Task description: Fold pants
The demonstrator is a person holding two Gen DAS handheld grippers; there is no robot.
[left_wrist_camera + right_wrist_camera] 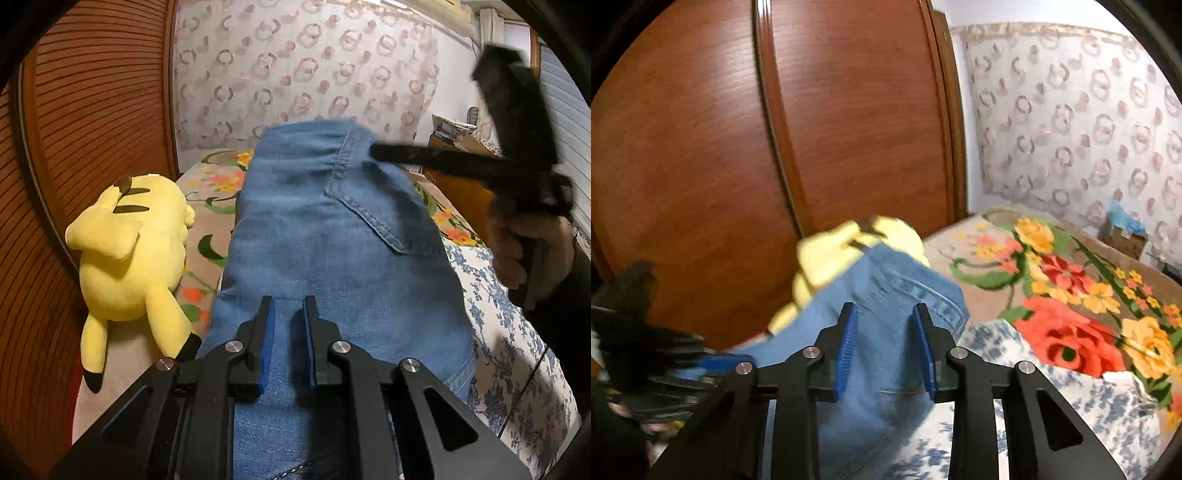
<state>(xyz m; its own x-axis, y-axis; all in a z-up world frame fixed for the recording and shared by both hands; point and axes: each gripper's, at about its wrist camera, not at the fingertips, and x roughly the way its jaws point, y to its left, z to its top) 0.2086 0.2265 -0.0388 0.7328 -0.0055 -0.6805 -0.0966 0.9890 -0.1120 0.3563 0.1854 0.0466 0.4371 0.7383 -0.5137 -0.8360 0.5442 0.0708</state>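
Blue-padded fingers [266,339] of the left gripper [289,341] fill the foreground of the left wrist view, drawn close with only a narrow gap, and denim lies in that gap; whether the pads actually bite the cloth cannot be told. Beyond them the pants [332,229], blue jeans lying back pocket up, stretch away along the bed [517,332], just right of the yellow plush toy [129,251], which lies against the wooden wardrobe [92,129]. At the pants' far right edge, the right gripper [376,149], blurred, reaches in near the waistband from a person's hand [524,243]. In its own view its fingers [846,347] stand partly spread over a raised fold of denim; contact cannot be read. Judged from the cloth, denim is limp yet fairly heavy, with good friction and no fragility. Doubled seams, hems and the waistband probably offer the firmest purchase, taken at two matching corners so the fold stays square.
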